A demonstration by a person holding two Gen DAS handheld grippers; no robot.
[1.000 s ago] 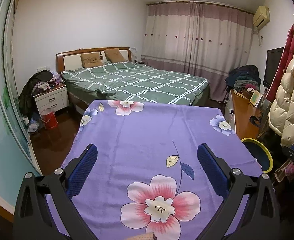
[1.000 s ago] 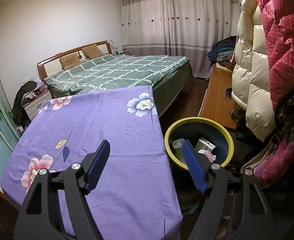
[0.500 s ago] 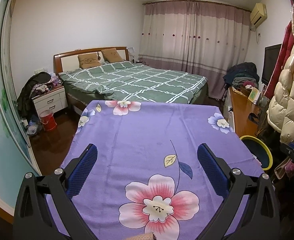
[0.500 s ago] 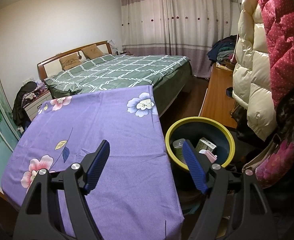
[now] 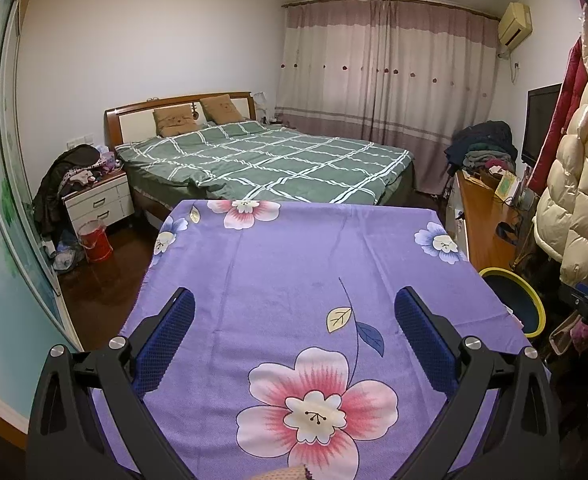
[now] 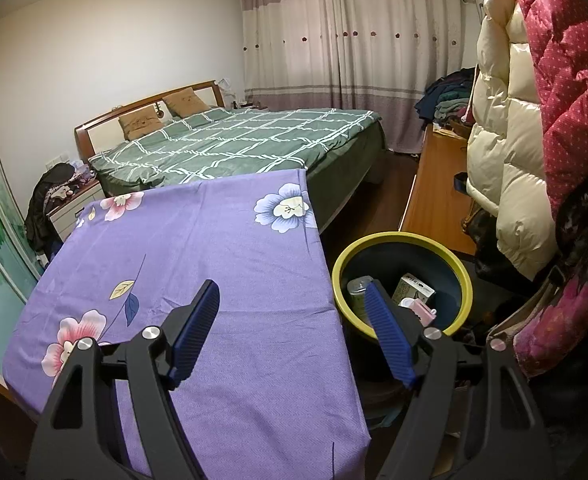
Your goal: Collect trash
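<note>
one bin [image 6: 401, 240] holds one can [image 6: 358, 286], one carton [image 6: 414, 289] and one pink item [image 6: 424, 313]. one purple cloth [image 5: 294, 272] shows five flowers across both views. one bed [image 5: 261, 160] carries two pillows [image 5: 173, 120]. one red bucket [image 5: 93, 236] stands on the floor.

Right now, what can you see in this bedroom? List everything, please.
Tablecloth: one, purple with flowers, over the near table.
Bin: one, yellow rim, dark inside, right of the table.
Trash: a can, a carton and a pink piece, in the bin.
Bed: one, green checked cover, two brown pillows, behind the table.
Nightstand: one, white, left of the bed.
Red bucket: one, on the floor by the nightstand.
Curtains: pink and cream, back wall.
Coats: cream and red, hanging right.
Left gripper: open, empty.
Right gripper: open, empty.
</note>
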